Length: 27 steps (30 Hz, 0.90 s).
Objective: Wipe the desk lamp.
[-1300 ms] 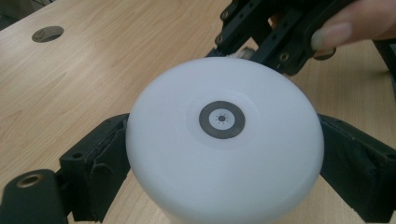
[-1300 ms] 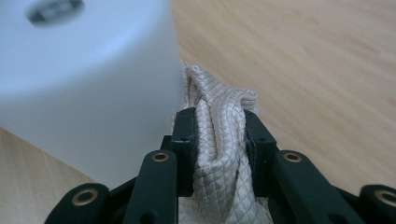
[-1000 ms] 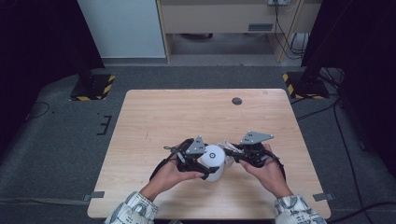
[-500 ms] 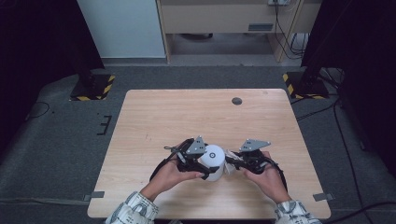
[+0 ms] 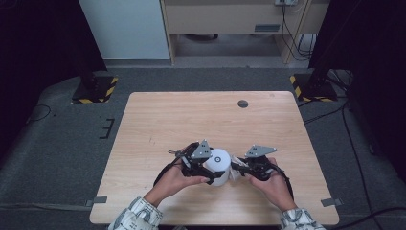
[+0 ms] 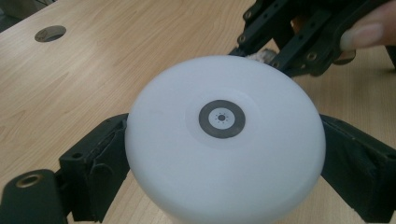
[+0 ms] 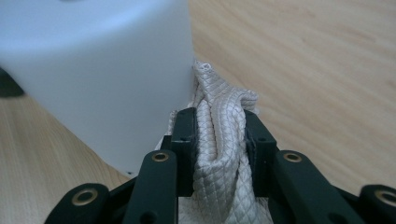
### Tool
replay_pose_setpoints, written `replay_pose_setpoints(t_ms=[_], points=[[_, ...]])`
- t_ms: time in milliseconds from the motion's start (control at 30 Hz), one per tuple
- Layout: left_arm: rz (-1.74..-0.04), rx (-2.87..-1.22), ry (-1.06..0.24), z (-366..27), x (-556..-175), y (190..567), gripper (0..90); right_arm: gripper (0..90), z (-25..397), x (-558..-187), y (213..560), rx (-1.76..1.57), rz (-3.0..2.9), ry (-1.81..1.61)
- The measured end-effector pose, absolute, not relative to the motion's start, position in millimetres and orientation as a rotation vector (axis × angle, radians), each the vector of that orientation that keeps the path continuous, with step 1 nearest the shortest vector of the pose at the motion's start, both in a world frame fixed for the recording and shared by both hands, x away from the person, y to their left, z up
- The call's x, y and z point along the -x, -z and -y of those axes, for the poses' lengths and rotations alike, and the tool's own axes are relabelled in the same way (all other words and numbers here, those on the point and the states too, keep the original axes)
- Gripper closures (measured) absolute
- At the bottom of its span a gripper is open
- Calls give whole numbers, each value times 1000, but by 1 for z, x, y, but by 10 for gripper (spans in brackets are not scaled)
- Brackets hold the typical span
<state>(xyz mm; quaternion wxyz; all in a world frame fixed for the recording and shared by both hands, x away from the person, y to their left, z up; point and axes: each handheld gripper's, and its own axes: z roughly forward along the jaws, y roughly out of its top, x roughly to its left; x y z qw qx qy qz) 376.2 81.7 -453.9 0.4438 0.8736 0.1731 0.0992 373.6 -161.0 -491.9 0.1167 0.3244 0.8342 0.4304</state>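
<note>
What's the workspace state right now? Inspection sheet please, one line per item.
Surface: wooden table, bare apart from a round port hole near the far edge.
Job's things: white cylinder tipped so its flat end with a grey ring faces up and forward; cream quilted cloth pressed against its side.
Clutter: nothing seen.
Grippers: left gripper shut on the white cylinder, one jaw at each side; right gripper shut on the cream quilted cloth.
Cables: black gripper cable loops on the table by the left hand; more cables on the floor at right.
Surroundings: grey carpet; two stand bases with yellow-black tape.
</note>
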Motion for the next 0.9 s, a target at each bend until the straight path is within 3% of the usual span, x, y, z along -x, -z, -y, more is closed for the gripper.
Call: replay_pose_setpoints(t_ms=[167,500,900], points=[[-429,-2173,-248,-81,-377,453,83,709,163,-373,496,-971,-2450,-1254],[-429,-2184,-250,-80,-377,453,83,709,173,-358,463,-928,-2339,-1400],[-418,-2196,-254,-80,-377,452,82,709,168,-359,491,-945,-2421,-1328]])
